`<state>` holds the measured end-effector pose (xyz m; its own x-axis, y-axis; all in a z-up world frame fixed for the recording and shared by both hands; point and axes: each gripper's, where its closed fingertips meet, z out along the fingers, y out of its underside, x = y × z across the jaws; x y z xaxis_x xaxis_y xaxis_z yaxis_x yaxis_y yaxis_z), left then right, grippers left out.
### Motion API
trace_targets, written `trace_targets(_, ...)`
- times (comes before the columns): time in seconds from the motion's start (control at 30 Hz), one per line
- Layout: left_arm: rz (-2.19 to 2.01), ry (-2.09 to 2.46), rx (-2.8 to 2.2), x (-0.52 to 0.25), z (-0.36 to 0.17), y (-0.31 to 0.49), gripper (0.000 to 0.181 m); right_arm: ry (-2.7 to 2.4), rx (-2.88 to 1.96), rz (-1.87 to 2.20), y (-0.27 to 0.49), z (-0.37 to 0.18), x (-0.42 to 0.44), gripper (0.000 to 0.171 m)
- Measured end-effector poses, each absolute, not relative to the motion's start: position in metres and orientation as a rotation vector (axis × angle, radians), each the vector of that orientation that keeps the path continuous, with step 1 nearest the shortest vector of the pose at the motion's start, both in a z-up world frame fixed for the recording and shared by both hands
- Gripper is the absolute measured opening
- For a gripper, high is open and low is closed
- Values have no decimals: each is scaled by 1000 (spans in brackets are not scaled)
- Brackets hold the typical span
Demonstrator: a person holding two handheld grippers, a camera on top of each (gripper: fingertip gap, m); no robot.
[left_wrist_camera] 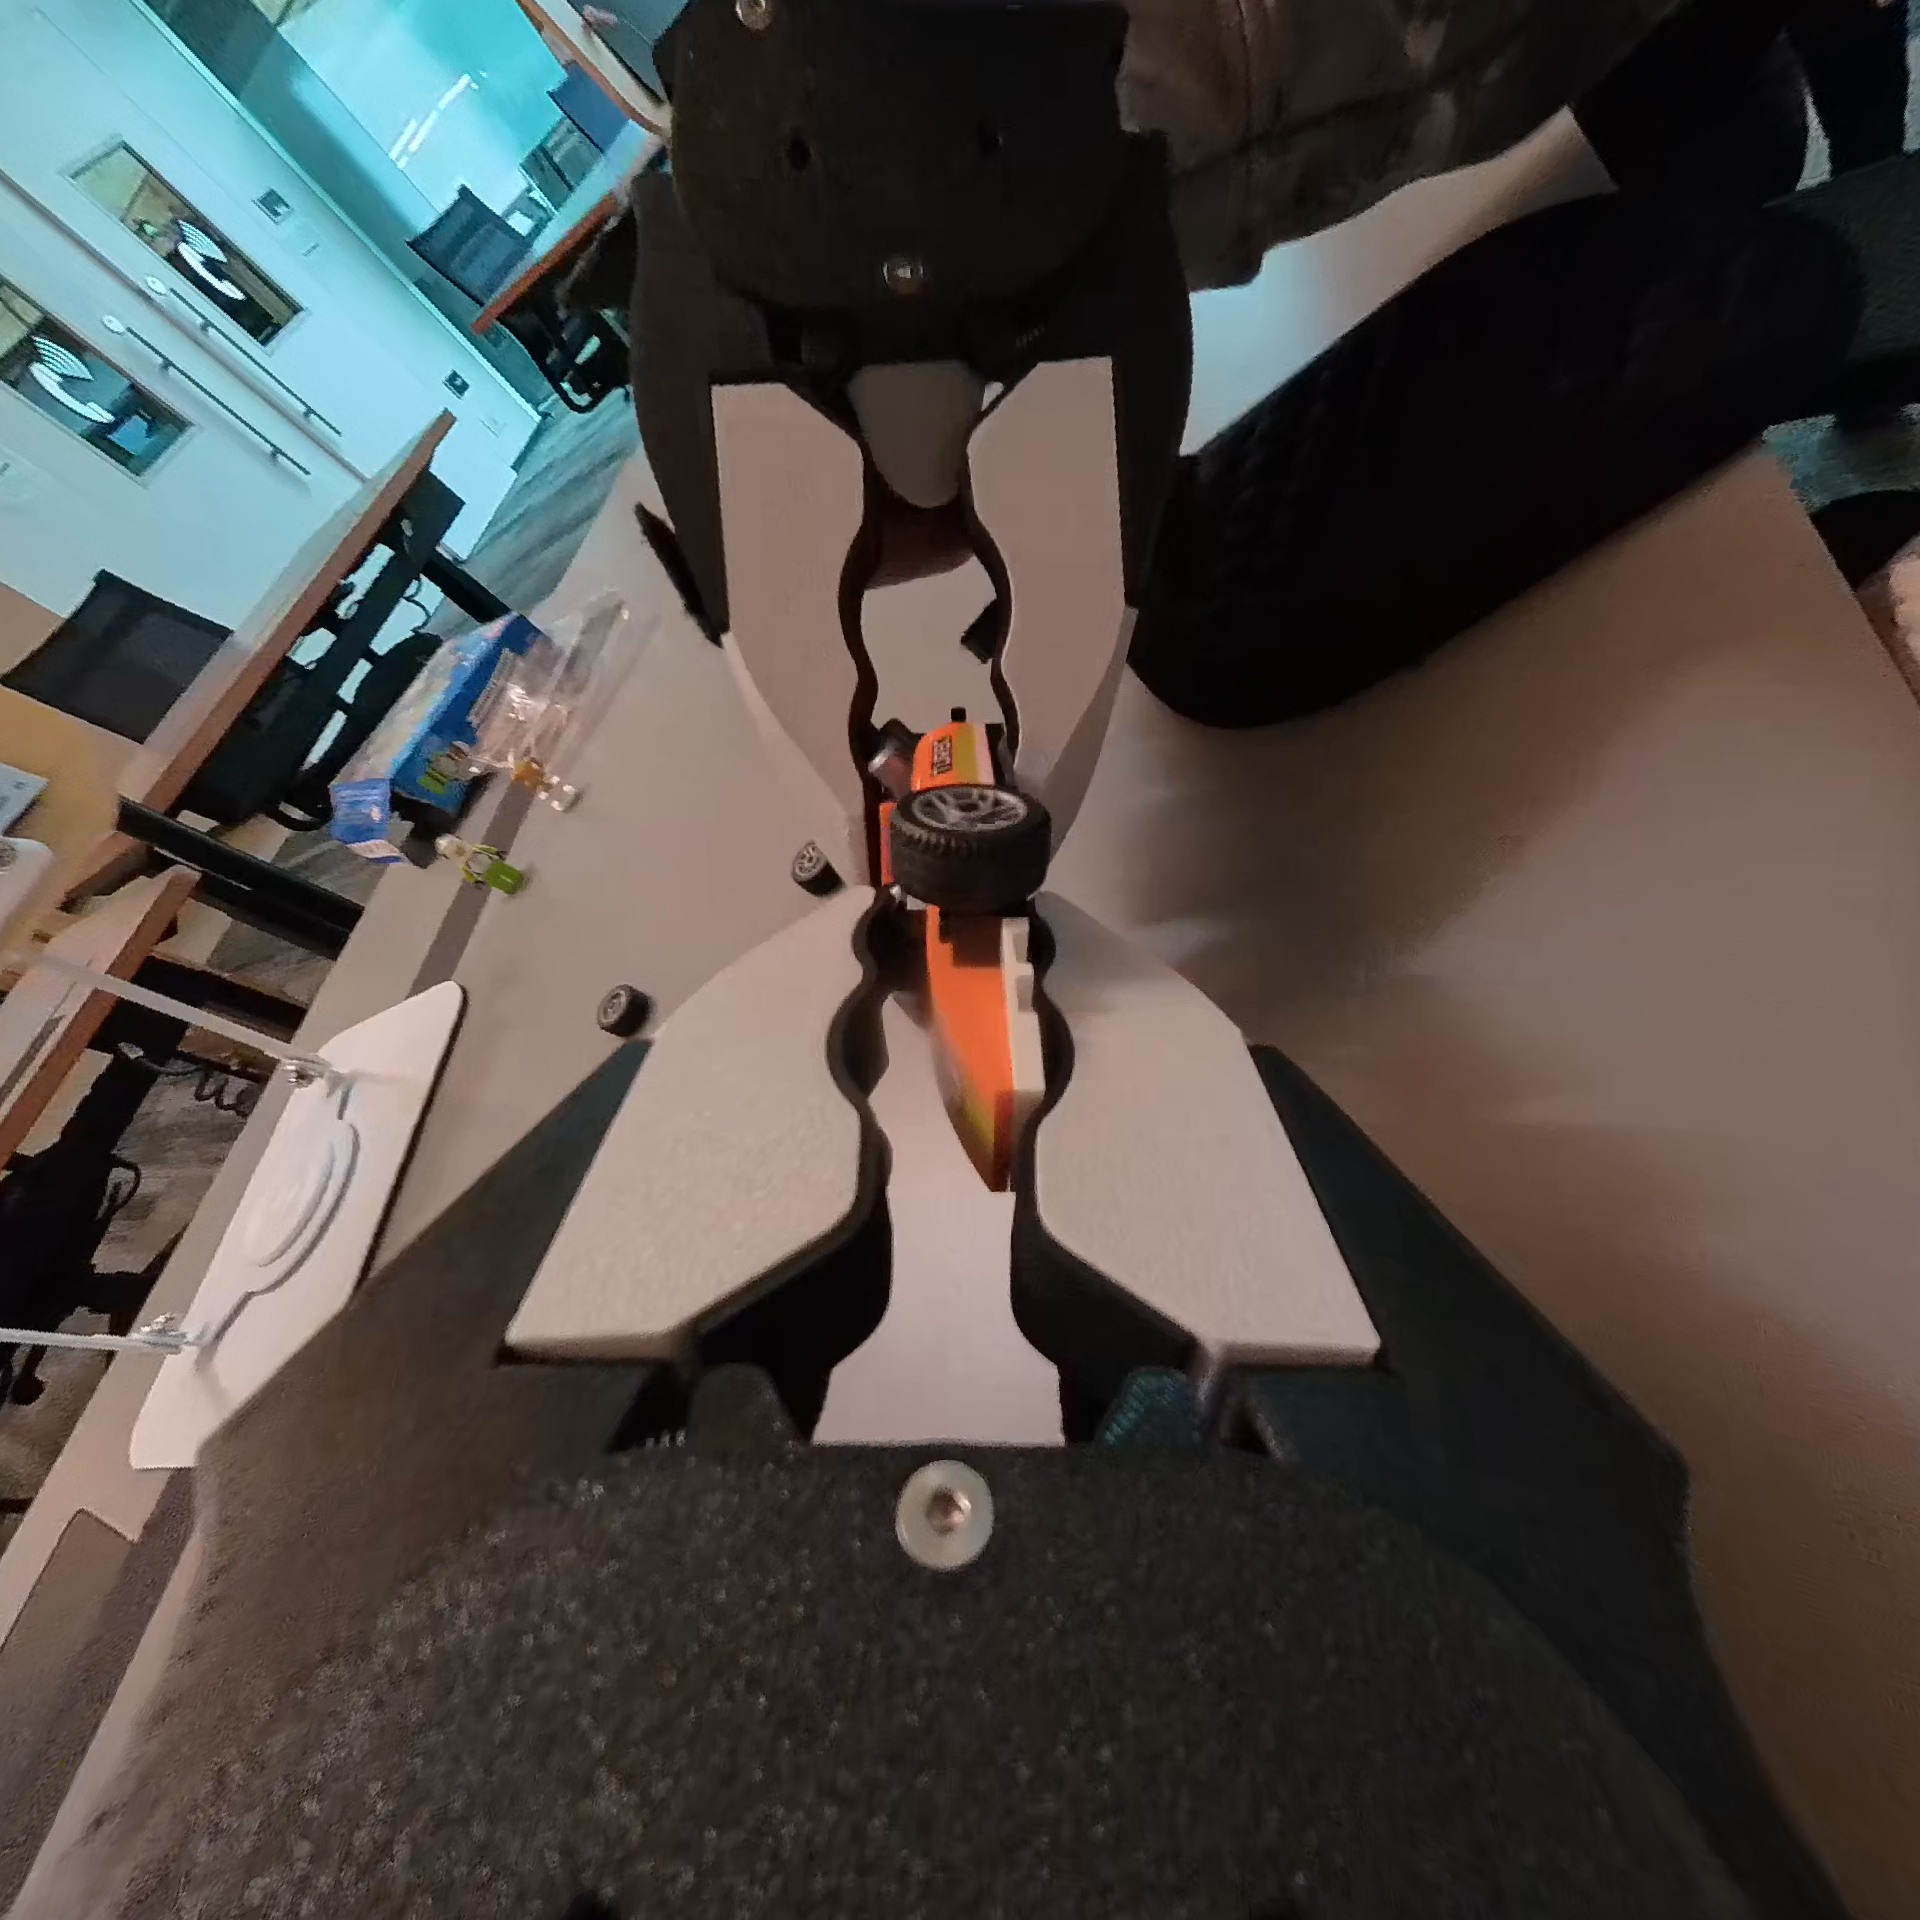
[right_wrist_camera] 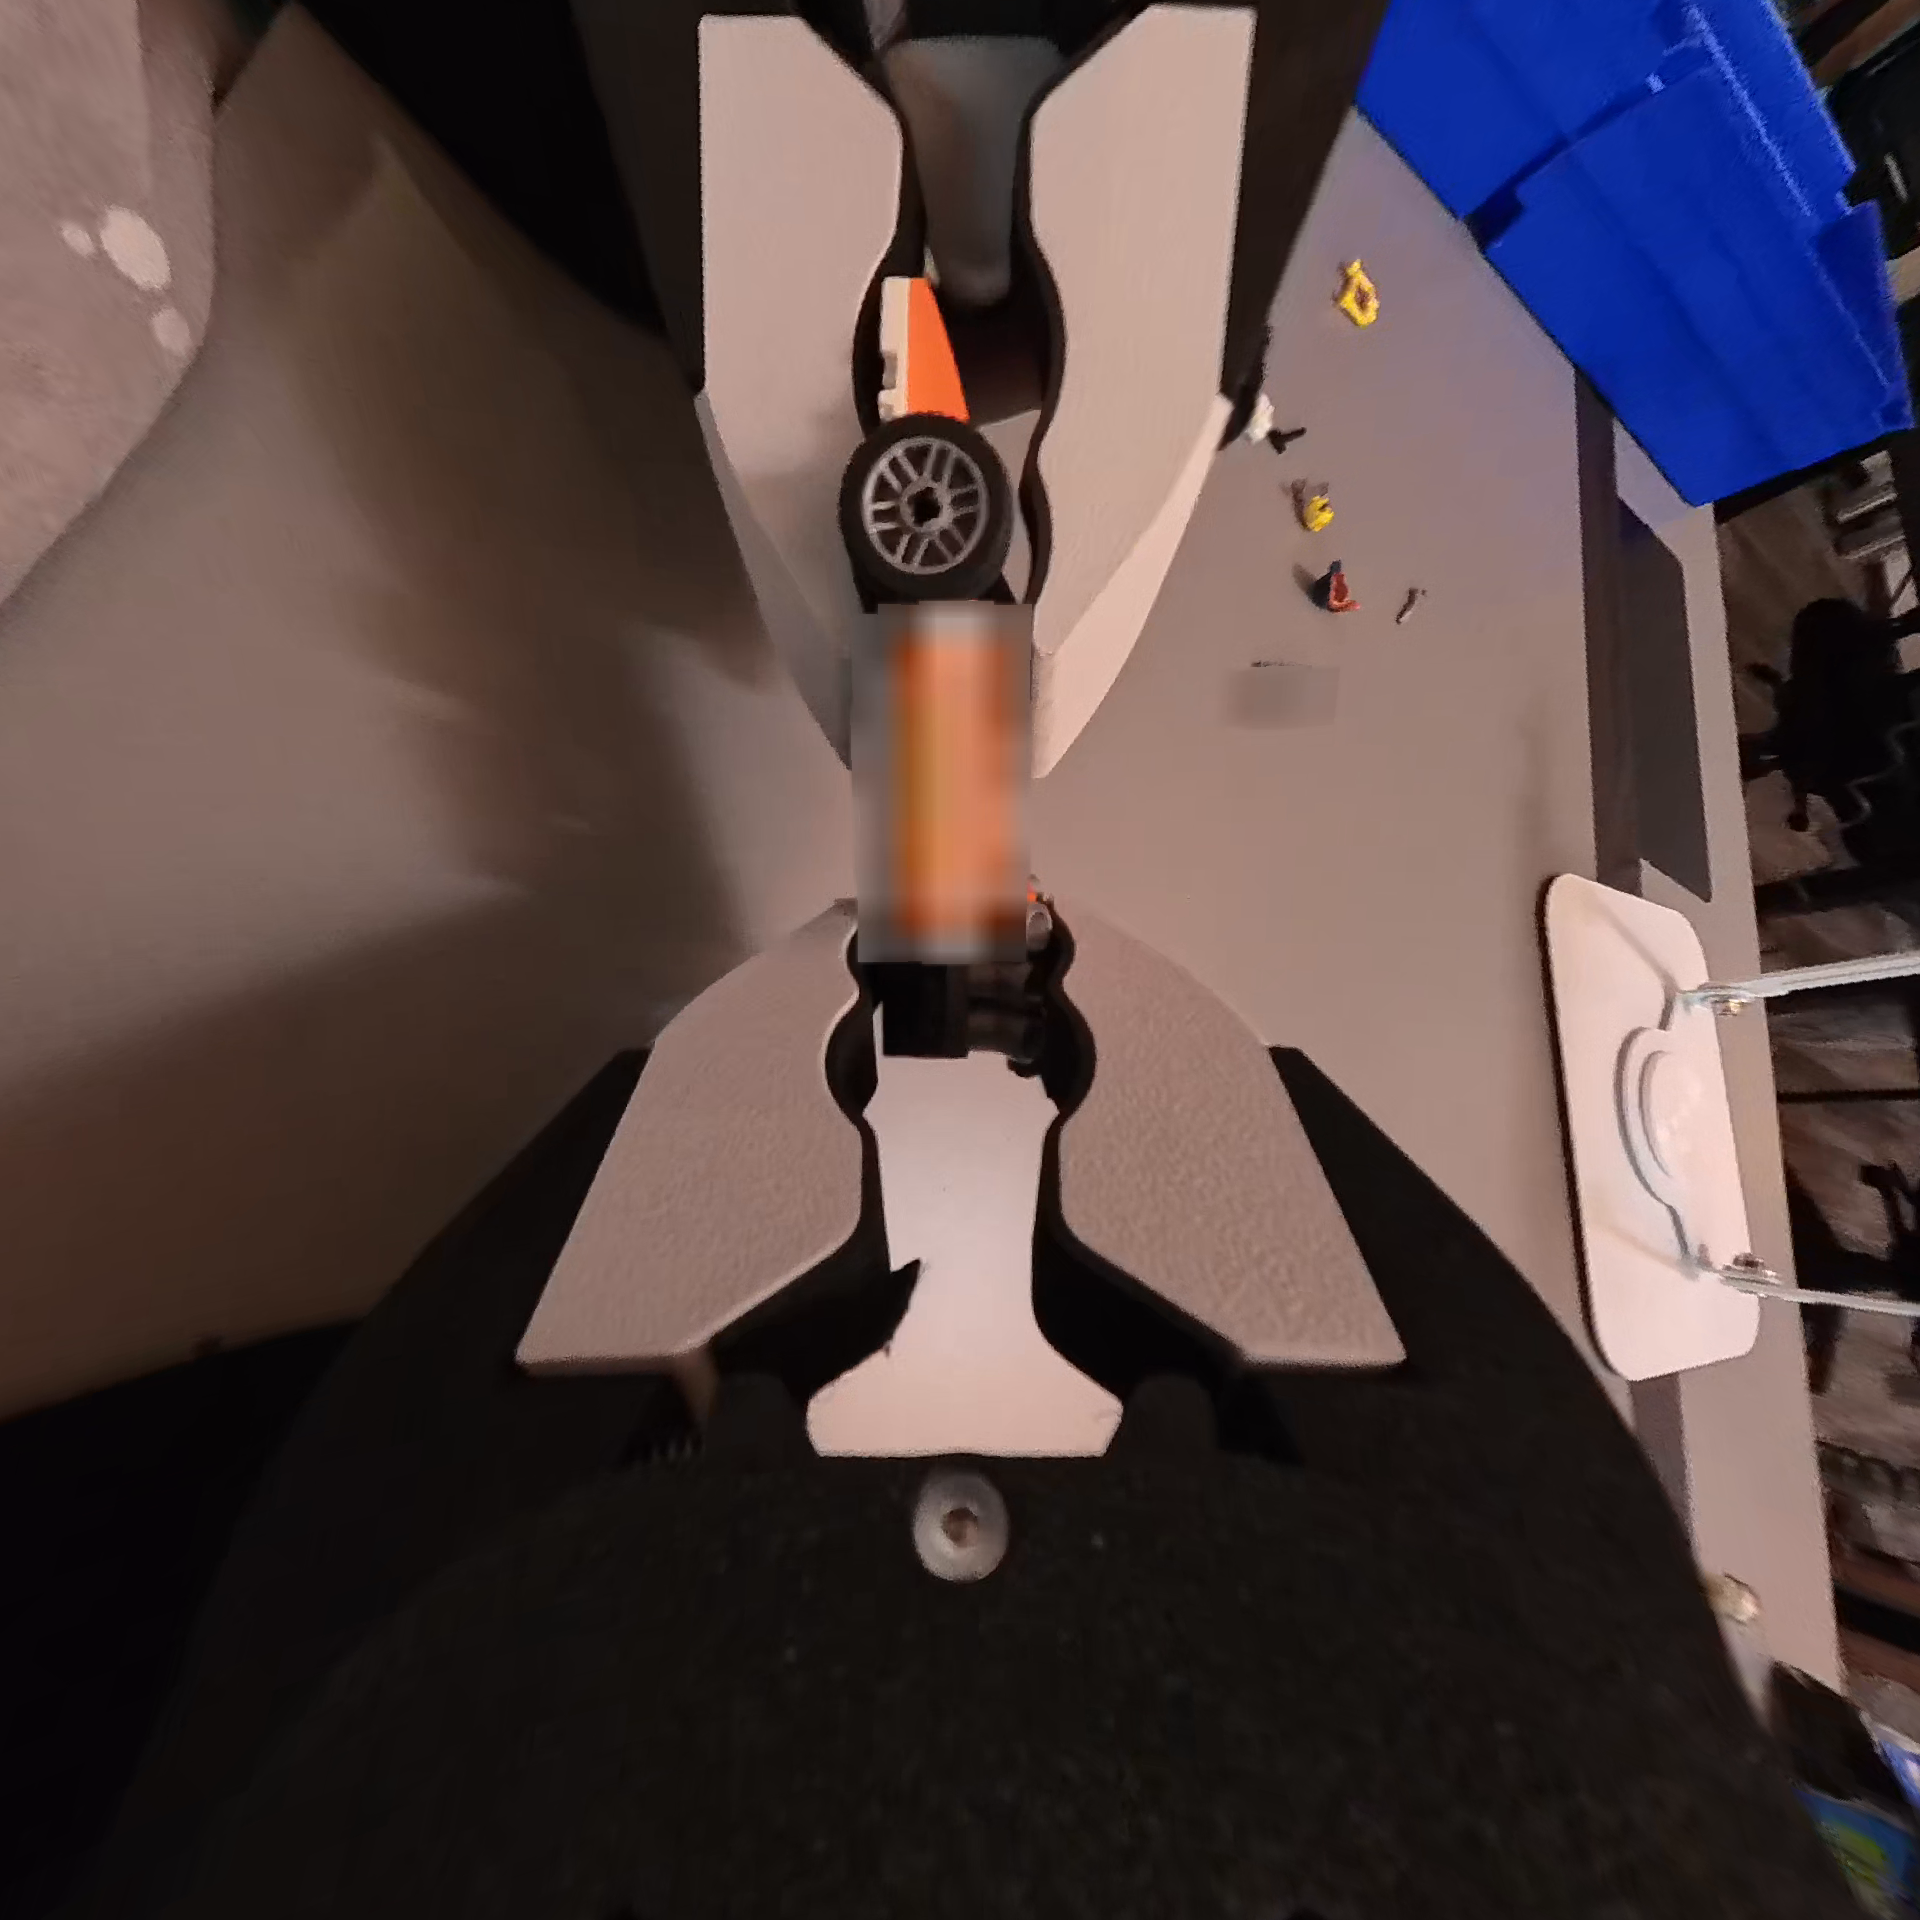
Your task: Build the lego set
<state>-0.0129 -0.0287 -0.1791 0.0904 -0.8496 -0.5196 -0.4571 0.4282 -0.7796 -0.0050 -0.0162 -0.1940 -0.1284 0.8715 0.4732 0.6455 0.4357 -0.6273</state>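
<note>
Left gripper (left_wrist_camera: 961, 935) clamps the orange car's (left_wrist_camera: 971, 1049) nose, right gripper (right_wrist_camera: 956, 935) clamps its tail, steadying the mounted wheel (left_wrist_camera: 968, 840) between them.

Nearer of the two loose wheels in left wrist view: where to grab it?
Pinch the loose wheel across its flat hub faces, from above: the grey hub seems to face sideways, so it likely stands on its tread. The left hand-held gripper is shut on the orange car; free it first.

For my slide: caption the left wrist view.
Both tools, left and right, grip an orange-and-white lego car; two loose black wheels lie on the grey table.
</note>
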Motion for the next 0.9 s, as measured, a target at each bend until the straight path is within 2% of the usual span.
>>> trace_targets(0.1, -435, 1494, -1214, -12, -170, -23, 22, -1754, -1401, 540, -10, -175, 4, 36)
trace_targets(0.2, -441, 1452, -1270, -18, -172, -11, 22, -1731, -1568, 646, 17, -179, 26, 42)
trace_targets(0.33, -464, 1409, -1324, -24, -174, -2, 22, -1849, -1749, 486, 65, -220, 41, 37)
trace_targets(0.5, -432, 1376, -1394, -36, -180, 12, 22, -2088, -1805, 390, 79, -250, 33, 34)
trace_targets(0.77, -495, 1314, -1528, -49, -192, 31, 22, -2155, -1793, 426, 82, -257, 27, 20)
trace_targets(0.9, -593, 1258, -1555, -49, -188, 31, 22, -1949, -1684, 617, 76, -217, 12, 19)
